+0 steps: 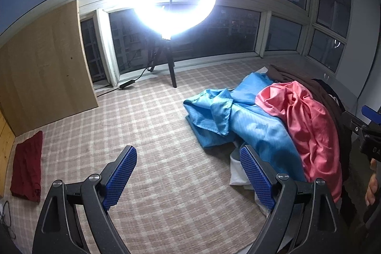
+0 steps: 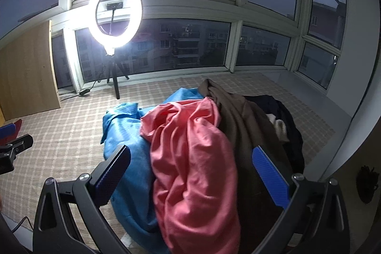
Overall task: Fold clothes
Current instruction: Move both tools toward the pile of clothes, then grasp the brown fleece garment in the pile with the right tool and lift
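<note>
A heap of unfolded clothes lies on the checked cloth surface (image 1: 147,125): a blue garment (image 1: 238,116) (image 2: 126,135), a pink one (image 1: 307,120) (image 2: 193,158) over it, a brown one (image 2: 240,120) and a black one (image 2: 283,111) behind. A dark red garment (image 1: 26,173) lies folded flat at the far left. My left gripper (image 1: 188,156) hangs open over bare cloth, left of the heap, holding nothing. My right gripper (image 2: 190,156) is open above the pink garment, its fingers either side of it, gripping nothing.
A lit ring light (image 1: 177,0) (image 2: 116,13) on a tripod stands at the back by the windows, its cable trailing left. A wooden panel (image 1: 42,58) stands at the left. A window ledge (image 2: 309,92) runs along the right. White fabric (image 1: 238,173) peeks from under the heap.
</note>
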Motion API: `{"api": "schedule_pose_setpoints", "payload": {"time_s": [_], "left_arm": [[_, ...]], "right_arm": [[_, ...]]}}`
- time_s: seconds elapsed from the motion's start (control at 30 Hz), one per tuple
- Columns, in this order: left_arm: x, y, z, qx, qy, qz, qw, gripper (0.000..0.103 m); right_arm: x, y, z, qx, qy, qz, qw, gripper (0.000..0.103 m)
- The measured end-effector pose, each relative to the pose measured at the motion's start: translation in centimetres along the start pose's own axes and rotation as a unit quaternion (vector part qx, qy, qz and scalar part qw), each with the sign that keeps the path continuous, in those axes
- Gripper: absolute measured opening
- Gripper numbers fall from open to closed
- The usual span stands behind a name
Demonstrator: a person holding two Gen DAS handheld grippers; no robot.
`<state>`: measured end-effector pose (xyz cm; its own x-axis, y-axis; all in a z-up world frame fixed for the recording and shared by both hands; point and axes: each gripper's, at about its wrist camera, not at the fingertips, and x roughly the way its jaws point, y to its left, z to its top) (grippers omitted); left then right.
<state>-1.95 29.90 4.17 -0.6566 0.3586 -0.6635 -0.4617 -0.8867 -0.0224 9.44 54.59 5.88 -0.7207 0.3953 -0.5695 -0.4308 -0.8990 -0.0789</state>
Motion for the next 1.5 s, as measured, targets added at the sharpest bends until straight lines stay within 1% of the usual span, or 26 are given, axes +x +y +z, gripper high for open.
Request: {"api": "schedule_pose_setpoints", "payload": {"time_s": [0.17, 0.27, 0.37, 0.43, 0.5, 0.57, 0.6, 0.67, 0.73, 0.77, 0.8, 0.83, 0.9, 0.93, 1.0, 1.03, 1.07, 1.17, 1.2, 1.33, 1.43, 1.5], "left_arm": [[0.3, -1.2, 0.9, 0.013, -0.001, 0.001, 0.9999, 0.089], [0.6, -1.8, 1.8, 0.014, -0.006, -0.003, 0.9999, 0.089], [1.1, -2.3, 2.8, 0.011, -0.008, -0.007, 0.9999, 0.089], [1.4, -2.6, 3.3, 0.009, -0.008, -0.011, 0.9999, 0.089], [1.7, -3.0, 3.6, 0.008, -0.007, -0.011, 0.9999, 0.089], [1.8, -3.1, 3.7, 0.008, -0.002, -0.010, 0.9999, 0.089], [1.9, -3.2, 3.8, 0.009, 0.000, -0.010, 0.9999, 0.089], [2.0, -3.3, 3.9, 0.010, 0.004, -0.007, 0.9999, 0.089], [1.8, -3.0, 3.9, 0.012, 0.006, 0.003, 0.9999, 0.089], [1.6, -2.7, 3.9, 0.013, 0.007, 0.009, 0.9999, 0.089], [1.5, -2.4, 3.8, 0.013, 0.009, 0.015, 0.9998, 0.089], [1.3, -2.0, 3.8, 0.013, 0.010, 0.021, 0.9996, 0.089], [0.9, -1.0, 3.6, 0.009, 0.009, 0.031, 0.9995, 0.089], [0.7, -0.5, 3.4, 0.006, 0.008, 0.035, 0.9993, 0.089], [0.3, 0.6, 3.2, 0.000, 0.007, 0.037, 0.9993, 0.089], [0.1, 1.1, 3.1, -0.004, 0.007, 0.037, 0.9993, 0.089], [0.0, 1.6, 2.9, -0.007, 0.006, 0.036, 0.9993, 0.089], [-0.5, 2.8, 2.5, -0.007, 0.002, 0.030, 0.9995, 0.089], [-0.8, 3.2, 2.4, -0.007, 0.000, 0.027, 0.9996, 0.089], [-2.6, 5.4, 2.1, -0.011, -0.014, 0.012, 0.9998, 0.089], [-4.7, 7.6, 1.6, -0.013, -0.029, 0.002, 0.9995, 0.089], [-6.2, 9.0, 1.4, -0.010, -0.039, 0.000, 0.9992, 0.089]], "right_arm": [[0.7, -3.3, 0.9, 0.004, -0.009, -0.014, 1.000, 0.103], [2.0, -6.7, 2.1, 0.014, -0.014, -0.005, 1.000, 0.103], [4.5, -10.2, 4.0, 0.021, -0.005, 0.005, 1.000, 0.103], [6.8, -12.0, 5.5, 0.020, 0.013, 0.020, 1.000, 0.103], [9.3, -12.7, 6.9, 0.008, 0.030, 0.033, 0.999, 0.103], [13.0, -12.6, 8.3, -0.013, 0.053, 0.038, 0.998, 0.103], [14.9, -12.4, 8.9, -0.024, 0.069, 0.041, 0.996, 0.103], [19.2, -11.6, 9.6, -0.042, 0.116, 0.057, 0.991, 0.103], [23.7, -10.6, 9.1, -0.054, 0.167, 0.060, 0.983, 0.103], [25.3, -10.4, 8.6, -0.056, 0.186, 0.065, 0.979, 0.086], [26.7, -10.3, 8.1, -0.057, 0.203, 0.071, 0.975, 0.066], [27.2, -10.4, 7.6, -0.045, 0.217, 0.090, 0.971, 0.035], [25.9, -11.6, 7.7, -0.006, 0.204, 0.117, 0.972, 0.024], [24.4, -12.2, 8.0, 0.006, 0.186, 0.120, 0.975, 0.020], [21.1, -13.5, 8.8, 0.027, 0.144, 0.123, 0.982, 0.019], [18.8, -14.4, 9.3, 0.041, 0.118, 0.127, 0.984, 0.019], [16.3, -15.3, 9.8, 0.056, 0.090, 0.131, 0.986, 0.018], [9.0, -16.7, 11.2, 0.076, 0.029, 0.133, 0.988, 0.018], [6.6, -16.6, 11.5, 0.072, 0.013, 0.128, 0.989, 0.018], [-4.0, -14.0, 12.1, 0.038, -0.054, 0.103, 0.993, 0.016], [-10.1, -12.2, 12.0, 0.037, -0.088, 0.106, 0.990, 0.015], [-13.6, -10.6, 12.3, 0.035, -0.109, 0.101, 0.988, 0.015]]}}
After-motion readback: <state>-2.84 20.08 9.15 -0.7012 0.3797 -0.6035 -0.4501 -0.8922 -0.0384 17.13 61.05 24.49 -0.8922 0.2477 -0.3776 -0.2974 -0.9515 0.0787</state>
